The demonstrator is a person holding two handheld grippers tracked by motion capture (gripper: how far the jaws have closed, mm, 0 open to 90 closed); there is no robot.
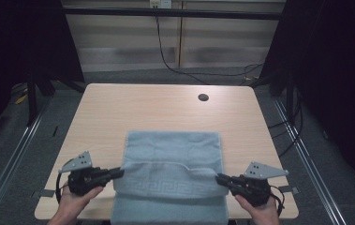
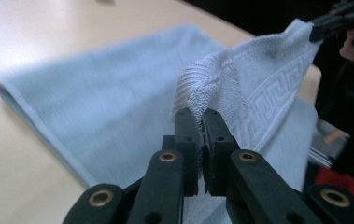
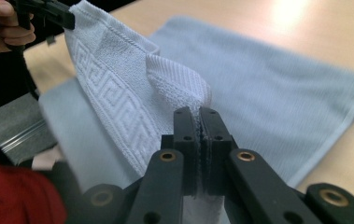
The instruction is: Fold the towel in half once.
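The pale blue towel (image 1: 173, 154) lies on the near half of the bench (image 1: 119, 108), its near part hanging over the edge at 6 o'clock. The left tool (image 1: 119, 172) is clamped tight on one corner of the patterned hem at 9 o'clock, and the right tool (image 1: 220, 178) is clamped on the other corner at 3 o'clock. The hem is lifted and stretched between them, so I think the fold is begun but not laid down. Toward 12 o'clock the bench is free, except a small round hole (image 1: 203, 97), well apart.
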